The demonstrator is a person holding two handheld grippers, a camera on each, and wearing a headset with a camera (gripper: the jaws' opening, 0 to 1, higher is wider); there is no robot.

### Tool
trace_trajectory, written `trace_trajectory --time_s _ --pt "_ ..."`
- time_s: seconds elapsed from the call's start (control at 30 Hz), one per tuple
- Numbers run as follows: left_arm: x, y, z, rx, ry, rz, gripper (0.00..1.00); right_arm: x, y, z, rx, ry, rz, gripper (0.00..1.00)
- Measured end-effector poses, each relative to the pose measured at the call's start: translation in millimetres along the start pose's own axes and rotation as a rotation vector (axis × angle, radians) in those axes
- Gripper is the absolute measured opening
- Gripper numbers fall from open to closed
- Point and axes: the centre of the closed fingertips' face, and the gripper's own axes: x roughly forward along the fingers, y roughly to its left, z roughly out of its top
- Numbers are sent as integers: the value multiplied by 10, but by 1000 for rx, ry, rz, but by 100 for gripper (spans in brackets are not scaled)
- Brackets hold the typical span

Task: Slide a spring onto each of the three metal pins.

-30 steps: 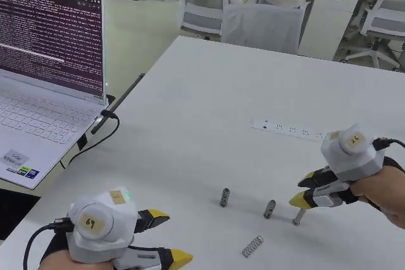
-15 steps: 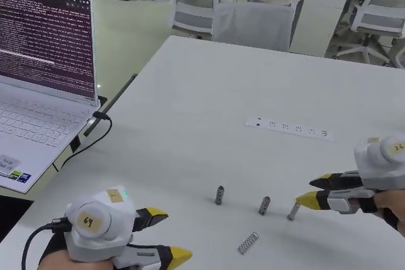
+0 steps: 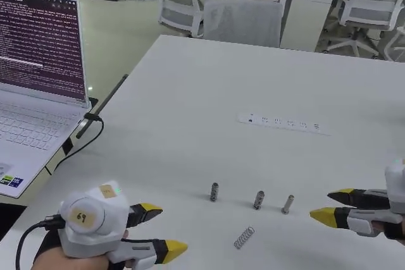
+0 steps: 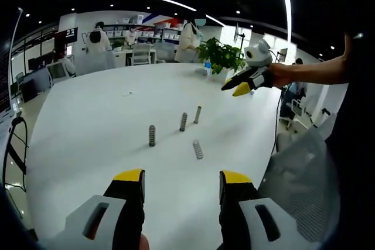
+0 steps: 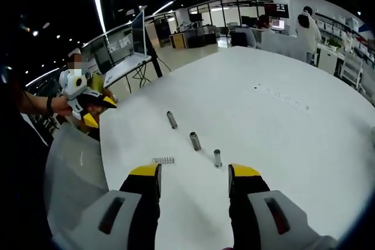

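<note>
- Open-plan office, with chairs and other workstations beyond the far edge; the work lies on a white desk.
- Row of three metal pins, upright, near the desk's near edge. The first sprung pin and the second sprung pin each carry a coil. The bare pin, at the right end of the row, shows smooth metal and leans slightly.
- Spare part: the loose spring lies flat between the row and the near edge, touching nothing.
- Left hand: the left tongs sit low at the near-left corner, jaws apart and empty, well apart from the row.
- Right hand: the right tongs sit by the right edge, jaws apart and empty. The tips point toward the bare pin, near it but not touching.
- Assessment: two of three pins appear done. The pins stand on end so that a coil can drop over the top. The loose spring looks within reach of either hand, and picking it up is likely the step in hand.
- Writing: a round label on the left tongs bears a handwritten number, seemingly "69".
- The laptop, beside the desk's left edge, shows dense lines of text too small to read. Its palm-rest stickers are likewise illegible.
- The power strip, toward the middle of the desk, shows no readable marking.
</note>
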Motion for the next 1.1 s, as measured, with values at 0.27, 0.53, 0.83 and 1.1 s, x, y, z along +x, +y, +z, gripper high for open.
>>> trace_trajectory --time_s 0.27,0.53,0.83,1.1 --pt "42 14 33 0 -1 -3 46 -133 100 -185 47 -24 -23 48" --pt "74 25 53 -2 -1 -3 45 -187 221 -339 78 -38 -34 50" --pt "97 30 43 -13 -1 -5 45 -196 373 -541 117 -35 -29 53" --pt "116 28 51 -11 2 -7 45 -196 432 -581 128 -37 -29 54"
